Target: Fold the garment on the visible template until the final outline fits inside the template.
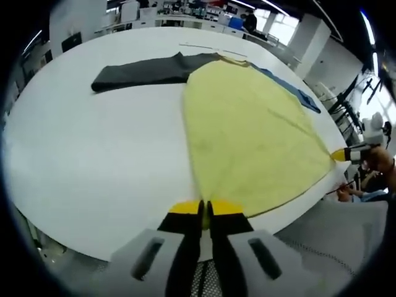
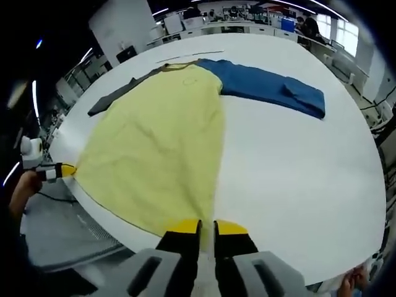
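A garment with a yellow body [image 1: 247, 124] lies flat on the white table [image 1: 93, 161], collar at the far end. Its grey sleeve [image 1: 142, 71] stretches one way and its blue sleeve [image 2: 272, 86] the other. My left gripper [image 1: 205, 213] is shut on one corner of the yellow hem at the near table edge. My right gripper [image 2: 206, 230] is shut on the other hem corner of the yellow body [image 2: 161, 130]. Each gripper shows in the other's view: the right one [image 1: 346, 154], the left one [image 2: 62, 170]. The hem runs taut between them.
A thin dark line [image 2: 189, 55] marks the table [image 2: 297, 185] just beyond the collar. A hand [image 1: 380, 161] holds the right gripper past the table's edge. Desks, screens and a person stand far behind. Bare table surface lies on both sides of the garment.
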### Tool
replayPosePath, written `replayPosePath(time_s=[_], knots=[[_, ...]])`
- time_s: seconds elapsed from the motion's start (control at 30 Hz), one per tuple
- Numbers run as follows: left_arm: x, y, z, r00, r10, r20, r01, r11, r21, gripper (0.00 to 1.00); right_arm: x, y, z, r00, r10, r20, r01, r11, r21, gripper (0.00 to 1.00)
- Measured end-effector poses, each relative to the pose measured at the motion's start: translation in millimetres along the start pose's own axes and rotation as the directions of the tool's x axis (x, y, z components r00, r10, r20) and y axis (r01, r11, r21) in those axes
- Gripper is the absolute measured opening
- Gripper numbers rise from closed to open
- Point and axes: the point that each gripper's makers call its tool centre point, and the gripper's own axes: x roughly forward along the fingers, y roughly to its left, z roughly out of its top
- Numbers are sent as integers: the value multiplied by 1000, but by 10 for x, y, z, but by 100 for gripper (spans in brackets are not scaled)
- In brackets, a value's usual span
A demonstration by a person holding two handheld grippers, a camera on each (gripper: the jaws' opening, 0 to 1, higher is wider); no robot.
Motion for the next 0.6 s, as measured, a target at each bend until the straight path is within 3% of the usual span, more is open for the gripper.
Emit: replayPosePath(time_s=[0.07,0.17,0.27,0.37,0.43,0.6], knots=[[-5,-10,18,1000,-7,11,7,1000,1,10,-17,-8,30,1000,3,15,-3,1000,1,16],[-13,-70,180,994,-41,102,36,998,53,21,-33,-1,109,998,27,50,-27,1000,8,27],[-64,-134,278,987,-58,148,46,996,82,30,-47,11,177,996,37,75,-38,999,1,38],[-101,-207,426,969,-99,227,80,992,92,32,-55,22,244,994,48,96,-47,999,-17,40],[-120,-225,469,963,-112,246,91,991,95,36,-53,28,281,993,57,103,-54,998,-26,46],[-141,-215,551,956,-99,275,67,990,122,56,-61,-20,431,988,58,145,-55,998,-30,61]])
